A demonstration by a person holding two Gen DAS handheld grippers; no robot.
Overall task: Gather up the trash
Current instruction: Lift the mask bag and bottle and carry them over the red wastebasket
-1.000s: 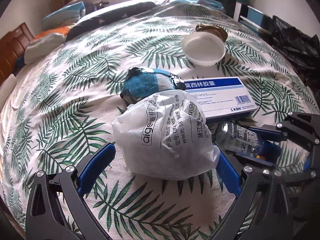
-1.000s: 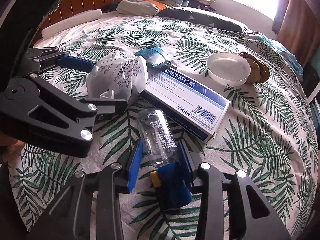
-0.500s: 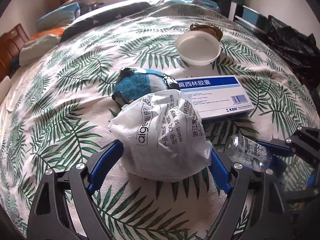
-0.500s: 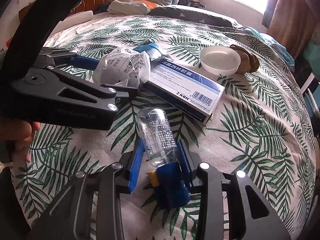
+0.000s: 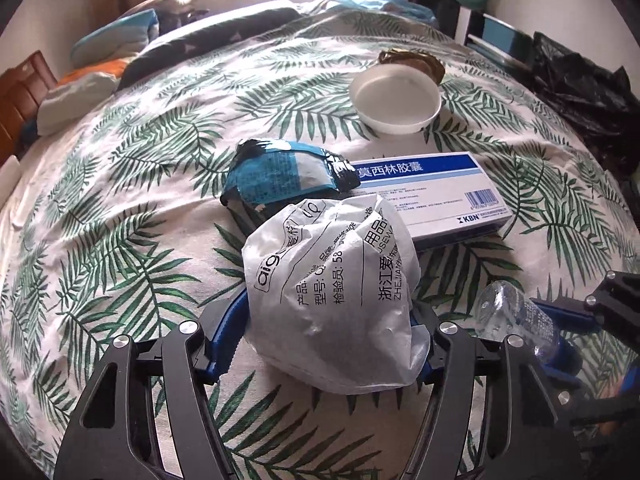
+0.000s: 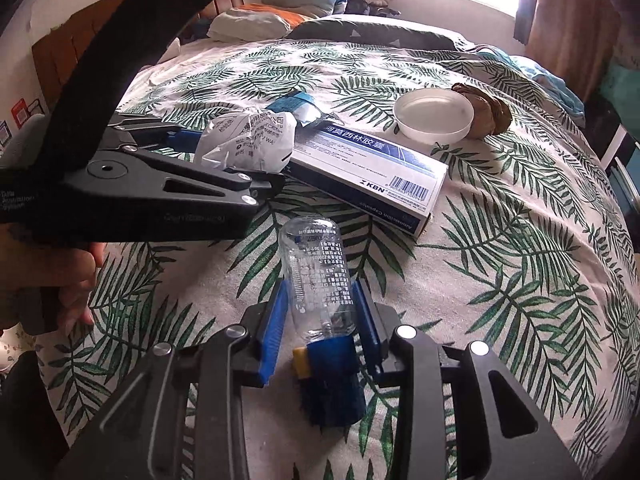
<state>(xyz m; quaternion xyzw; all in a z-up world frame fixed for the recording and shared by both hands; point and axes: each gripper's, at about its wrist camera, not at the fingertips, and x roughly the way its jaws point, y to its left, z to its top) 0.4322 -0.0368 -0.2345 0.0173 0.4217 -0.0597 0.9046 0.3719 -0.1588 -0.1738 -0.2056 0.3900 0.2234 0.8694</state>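
Note:
My left gripper [image 5: 324,344] is shut on a crumpled white printed plastic bag [image 5: 332,292], held just above the leaf-print bedspread. The bag also shows in the right wrist view [image 6: 250,142], inside the left gripper [image 6: 236,160]. My right gripper [image 6: 322,320] is shut on a clear plastic bottle [image 6: 320,280] with a blue cap, lifted off the bed. The bottle shows in the left wrist view [image 5: 516,324]. A blue-and-white medicine box [image 5: 432,196], a blue-black wrapper [image 5: 280,176], a white bowl [image 5: 396,100] and a brown crumpled wrapper [image 5: 412,62] lie on the bed.
A black bin bag [image 5: 580,92] sits off the bed at the far right. Pillows and folded bedding [image 6: 280,12] lie at the headboard end. The wooden headboard [image 5: 20,96] is at the left. The medicine box [image 6: 368,176] lies just ahead of the bottle.
My left gripper has closed on the white bag and raised it a little. My right gripper has lifted the bottle and drawn it back from the medicine box.

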